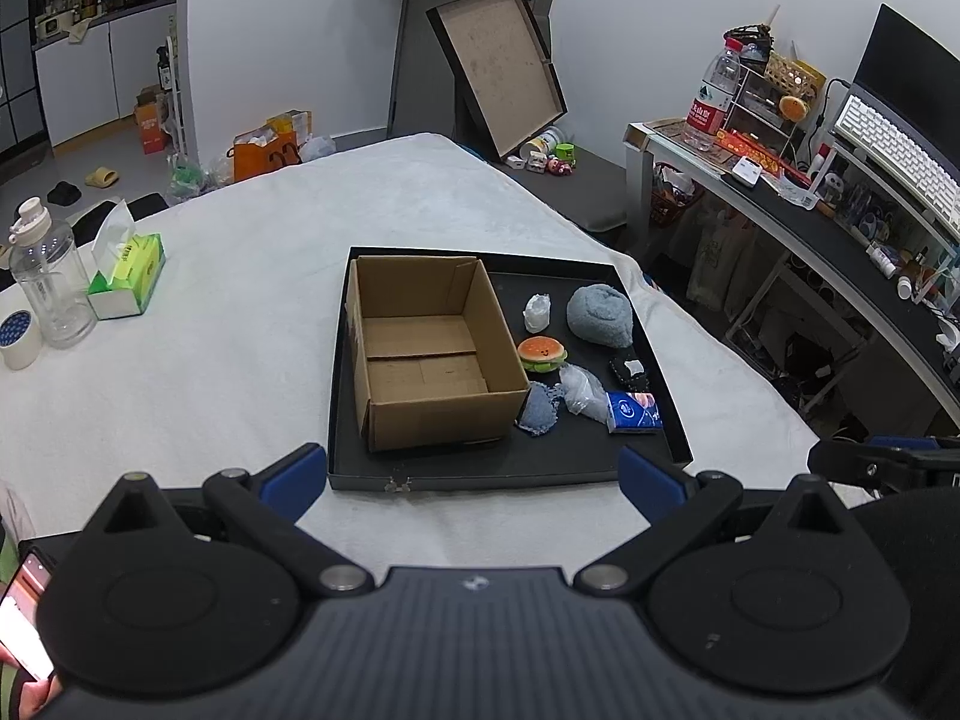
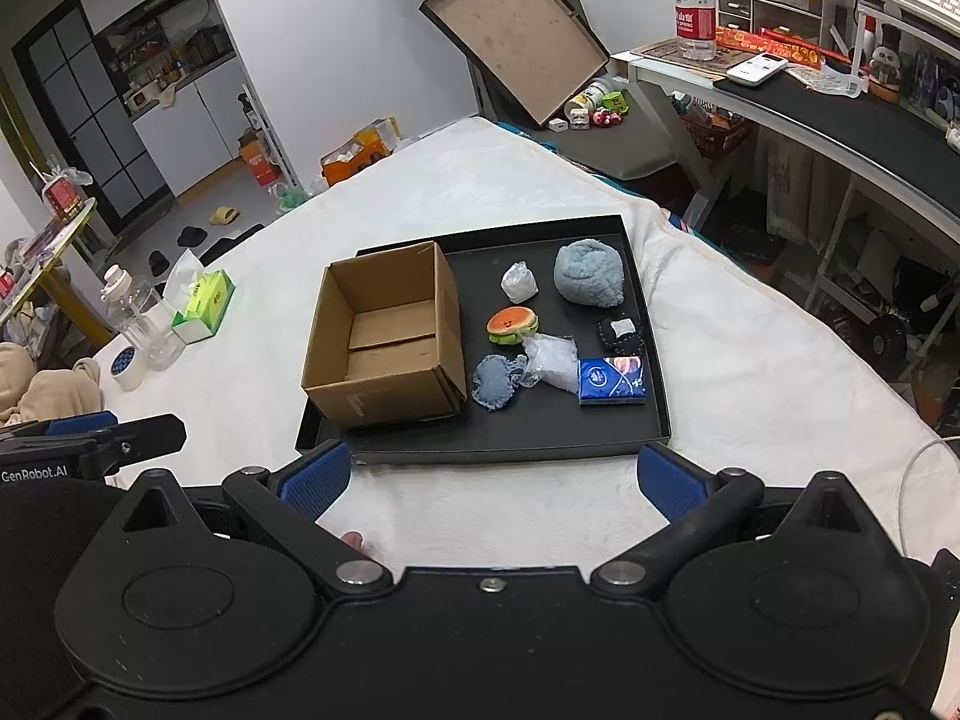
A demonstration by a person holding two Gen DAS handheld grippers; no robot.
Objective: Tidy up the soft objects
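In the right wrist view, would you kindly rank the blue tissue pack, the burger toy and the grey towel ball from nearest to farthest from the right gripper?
From the right gripper, open and short of the black tray:
1. Blue tissue pack, near right corner of the tray.
2. Burger toy, mid-tray beside the cardboard box.
3. Grey towel ball, far right.
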